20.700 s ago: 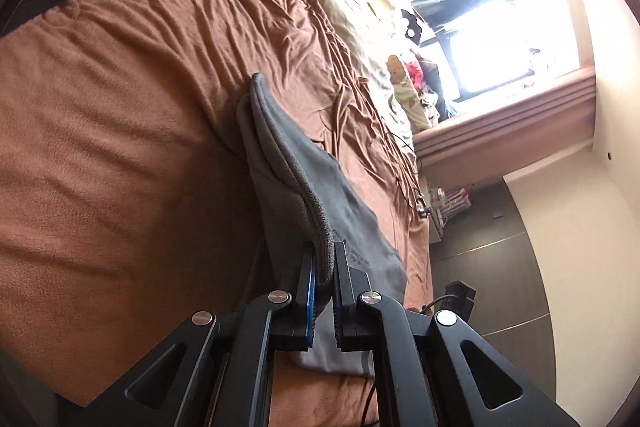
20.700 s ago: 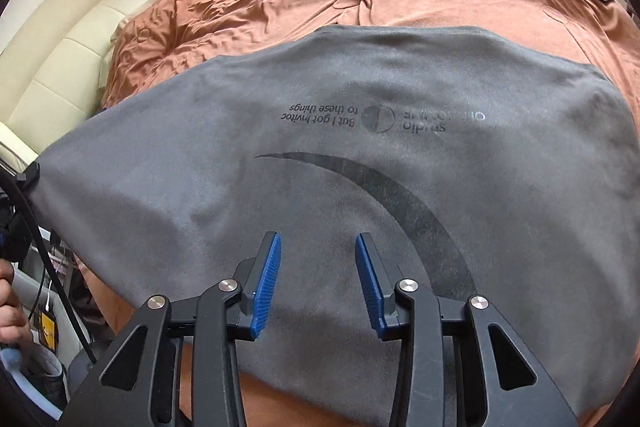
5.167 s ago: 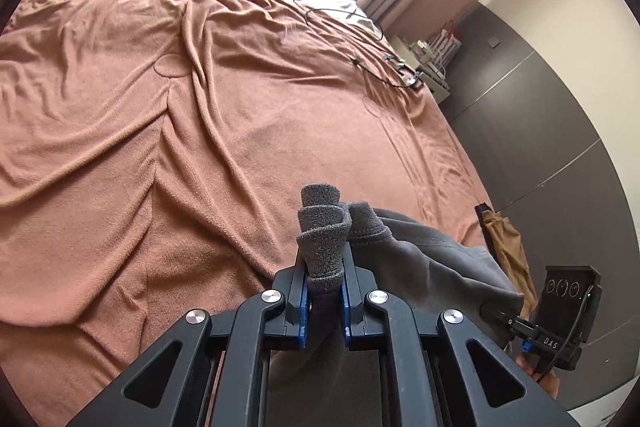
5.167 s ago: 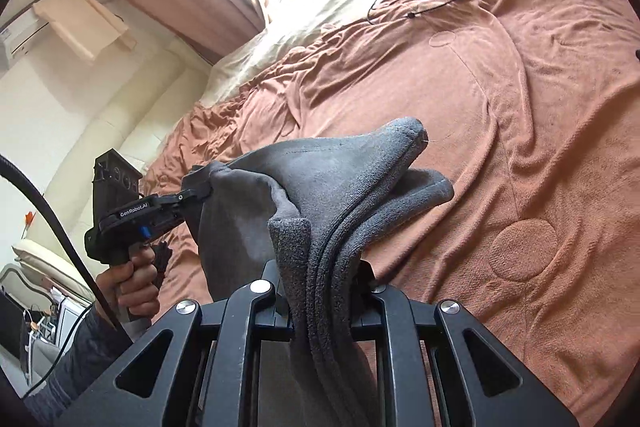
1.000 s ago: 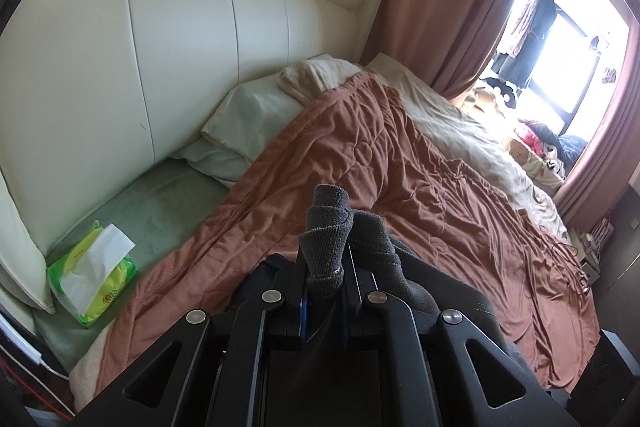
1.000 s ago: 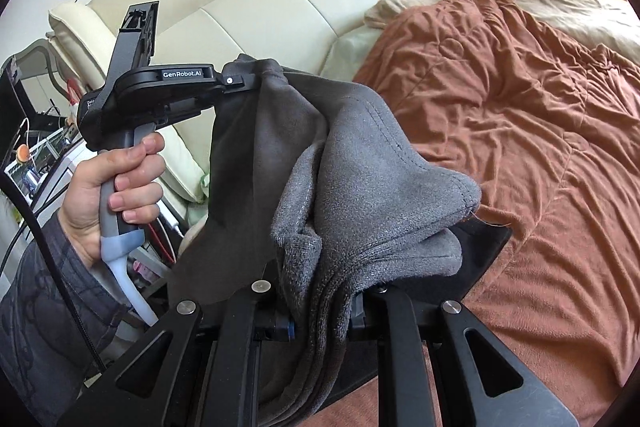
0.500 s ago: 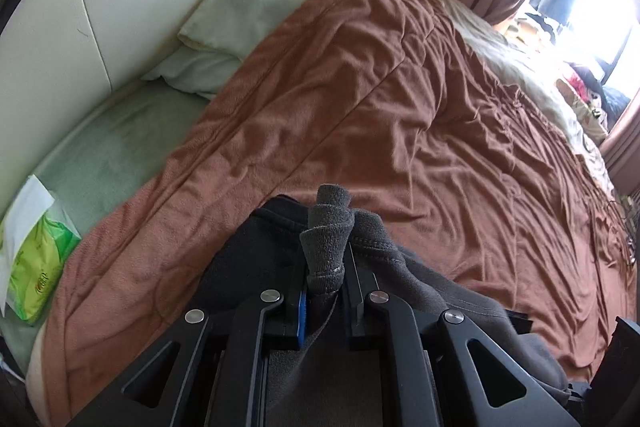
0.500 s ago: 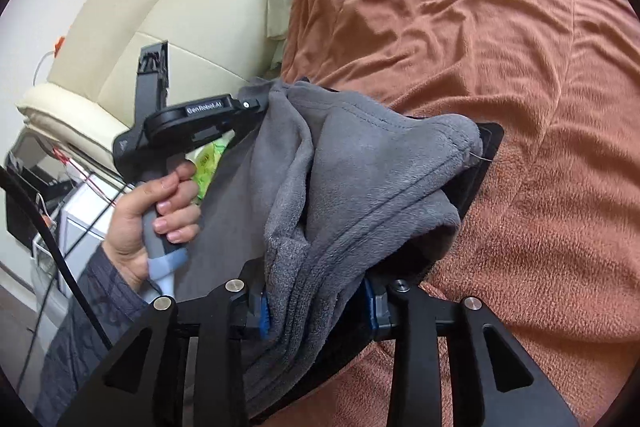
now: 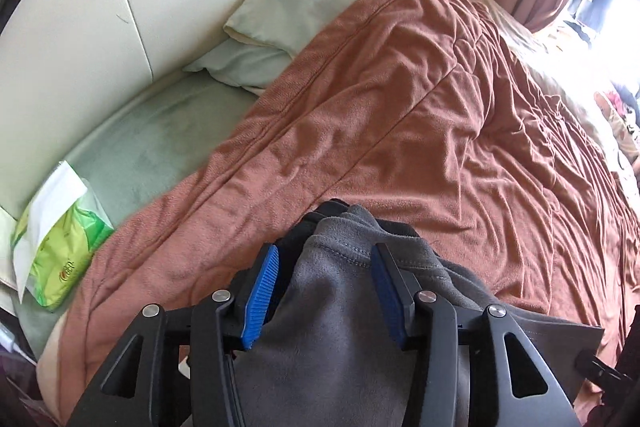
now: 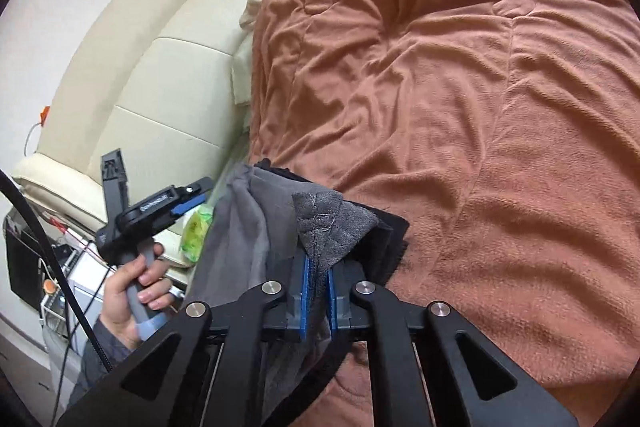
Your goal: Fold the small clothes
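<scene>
Matt fleecy grey garment (image 9: 344, 339), brown blanket (image 9: 420, 115)

Left claw (image 9: 326, 285) opening, grey garment (image 9: 340, 327) between (perhaps loose)

Daylit, window glare upper right, fisheye-warped dark edges

Grey fleece garment (image 9: 340, 311), folded in layers; lying atop dark clothing on the bed.
</scene>
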